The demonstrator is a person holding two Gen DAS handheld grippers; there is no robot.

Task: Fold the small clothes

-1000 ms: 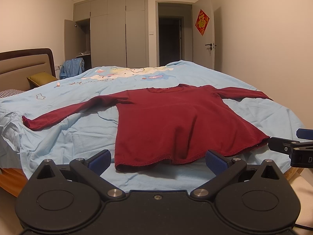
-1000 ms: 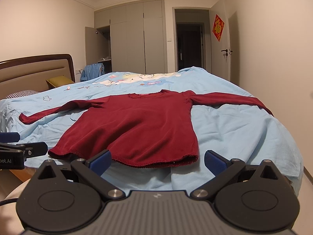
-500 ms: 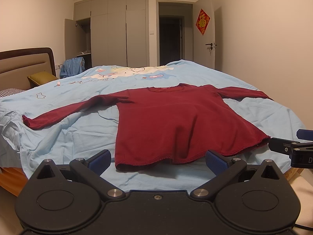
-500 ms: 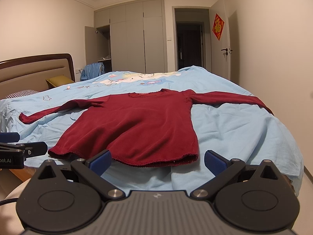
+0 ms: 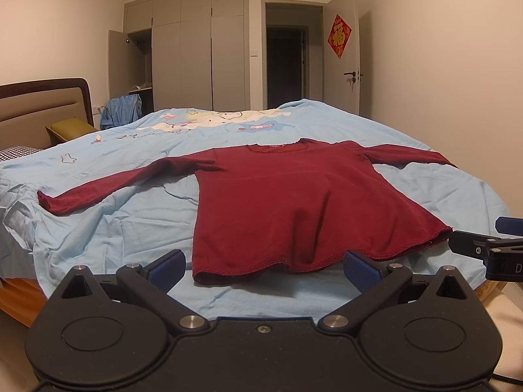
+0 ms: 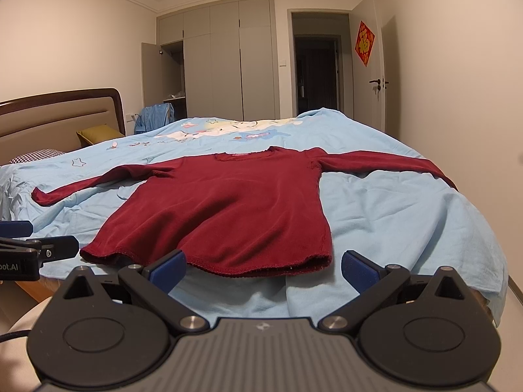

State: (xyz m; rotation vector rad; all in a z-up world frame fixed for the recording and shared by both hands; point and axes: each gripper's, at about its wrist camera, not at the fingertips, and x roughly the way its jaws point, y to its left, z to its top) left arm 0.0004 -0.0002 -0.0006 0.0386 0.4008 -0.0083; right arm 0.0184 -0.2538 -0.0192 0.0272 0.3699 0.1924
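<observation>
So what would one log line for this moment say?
red shirt: flat, unfolded on bed | left hand-held gripper: open | right hand-held gripper: open

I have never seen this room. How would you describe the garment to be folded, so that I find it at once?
Look at the large bed with the light blue sheet. On it, near the foot edge in front of both open grippers, lies a dark red long-sleeved shirt, spread flat with both sleeves stretched out sideways. It is the only red garment; the blue garment hangs far back by the wardrobe.
</observation>
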